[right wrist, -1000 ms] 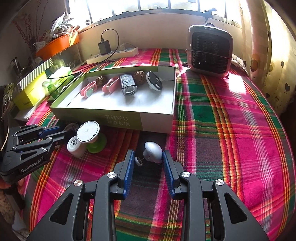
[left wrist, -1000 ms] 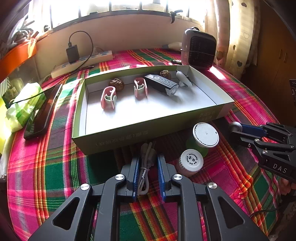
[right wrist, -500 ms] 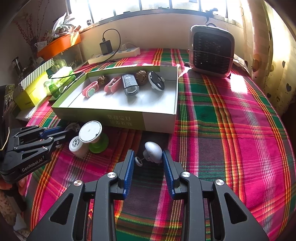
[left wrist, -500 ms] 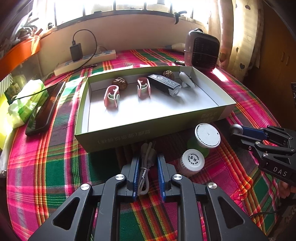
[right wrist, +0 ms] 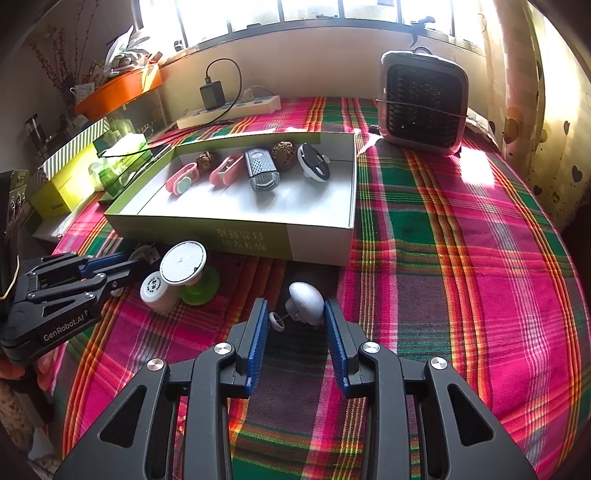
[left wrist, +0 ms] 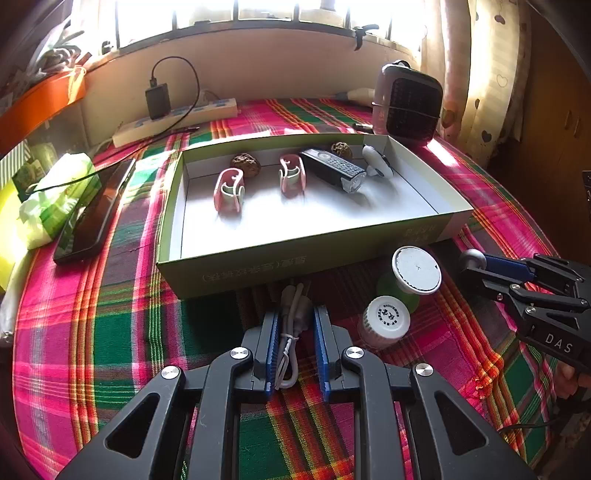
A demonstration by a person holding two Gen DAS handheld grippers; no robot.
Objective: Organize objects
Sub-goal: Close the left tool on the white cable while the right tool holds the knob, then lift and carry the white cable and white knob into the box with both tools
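Left hand-held gripper [left wrist: 295, 325] clamped on a bundled white cable [left wrist: 291, 325]; right hand-held gripper [right wrist: 295, 325] pinching a grey knob [right wrist: 306, 302].
The cable's long axis points toward the green box [left wrist: 236, 273], just before it on the bench; inside lie two pink clips [left wrist: 229, 188], a black light [left wrist: 334, 173], two walnuts [left wrist: 245, 162].

Pink-green-red plaid tablecloth [right wrist: 461, 258] — green box [left wrist: 236, 273], white inside — blue-padded black left gripper [left wrist: 295, 332].

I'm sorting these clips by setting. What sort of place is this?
Most likely a room in a home: a table with a plaid cloth under a sunny window, a heart-print curtain, and a small fan and power strip by the wall.
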